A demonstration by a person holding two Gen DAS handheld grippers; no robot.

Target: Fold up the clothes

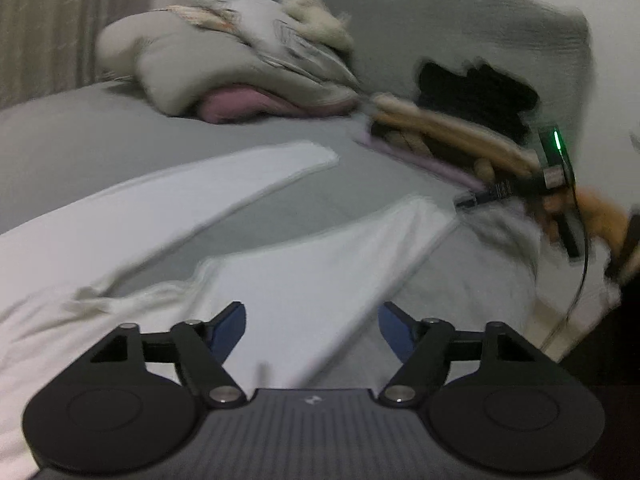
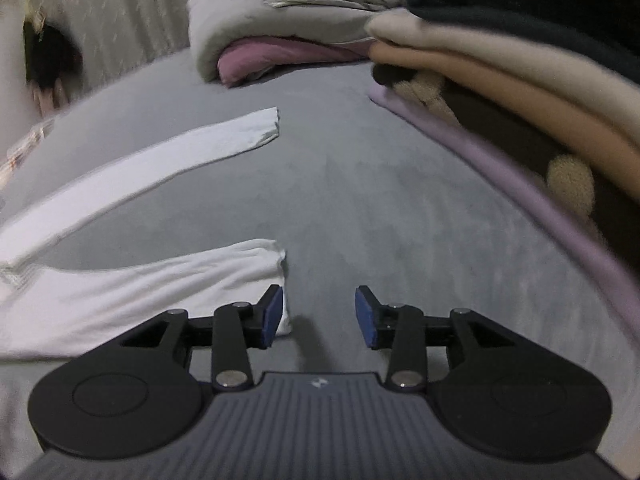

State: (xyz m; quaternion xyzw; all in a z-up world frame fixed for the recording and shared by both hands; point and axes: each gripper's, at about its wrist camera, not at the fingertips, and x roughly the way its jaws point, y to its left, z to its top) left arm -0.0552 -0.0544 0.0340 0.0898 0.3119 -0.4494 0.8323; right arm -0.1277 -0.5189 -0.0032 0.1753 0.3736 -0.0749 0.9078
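A white pair of trousers (image 1: 132, 216) lies flat on the grey bed sheet (image 1: 312, 208), its two legs spread apart in a V. My left gripper (image 1: 312, 330) hovers open over the nearer leg (image 1: 328, 264), with nothing between its blue pads. In the right wrist view both legs stretch in from the left: the far one (image 2: 160, 164) and the near one (image 2: 160, 284). My right gripper (image 2: 319, 316) stands open just beside the cuff of the near leg, with grey sheet between its pads. The right gripper also appears blurred in the left wrist view (image 1: 520, 192), held by a hand.
A grey and pink pile of bedding (image 2: 288, 28) lies at the head of the bed. A stack of folded clothes (image 2: 520, 92) in beige, tan, lilac and black sits at the right. A curtain (image 1: 48, 28) hangs at the back left.
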